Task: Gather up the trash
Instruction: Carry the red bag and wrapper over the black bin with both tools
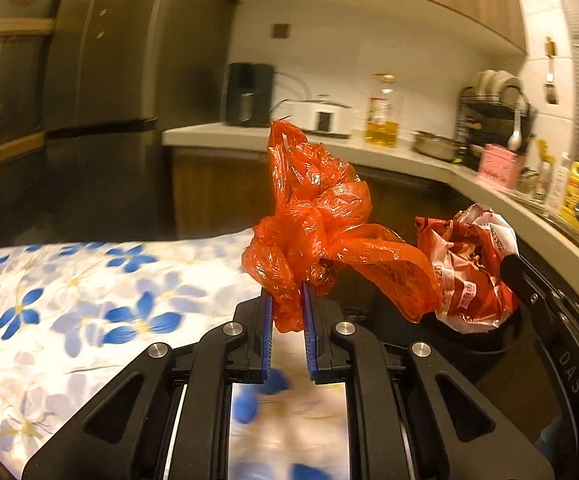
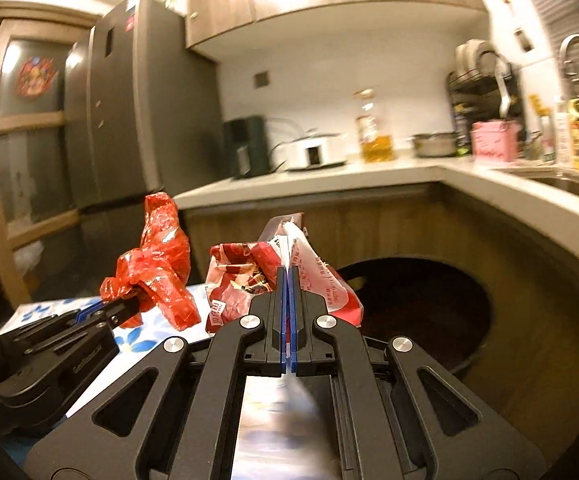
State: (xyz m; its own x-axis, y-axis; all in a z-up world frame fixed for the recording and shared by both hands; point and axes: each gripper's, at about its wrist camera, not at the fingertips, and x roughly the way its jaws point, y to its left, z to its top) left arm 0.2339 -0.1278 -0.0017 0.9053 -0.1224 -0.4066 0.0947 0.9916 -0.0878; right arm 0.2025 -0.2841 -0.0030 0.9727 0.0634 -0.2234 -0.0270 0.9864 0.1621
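Both hand-held grippers are seen raised above a blue-flowered cloth (image 1: 69, 300), each with trash pinched between its blue pads. By the left hand-held gripper (image 1: 286, 300) a crumpled orange plastic bag (image 1: 317, 216) is gripped at its lower folds, the pads pressed against the film with a narrow gap kept by the plastic; the rest of the bag is bunched up above and ahead of the fingertips, with one flap hung out to the right. By the right hand-held gripper (image 2: 288, 276) a crumpled red-and-white wrapper (image 2: 249, 280) is clamped, the pads pressed flat together on a thin white edge of it, while the bulk of the wrapper is spread to either side of the fingers. In the left wrist view that wrapper (image 1: 465, 264) is seen just to the right of the orange bag, close beside it. Below and to the right of the right hand-held gripper a dark round bin (image 2: 421, 312) is shown with its mouth open. Beyond both hand-held grippers a counter (image 2: 329, 180) is seen, on which an oil bottle (image 2: 375, 132) and a pink box (image 2: 493, 140) are stood.
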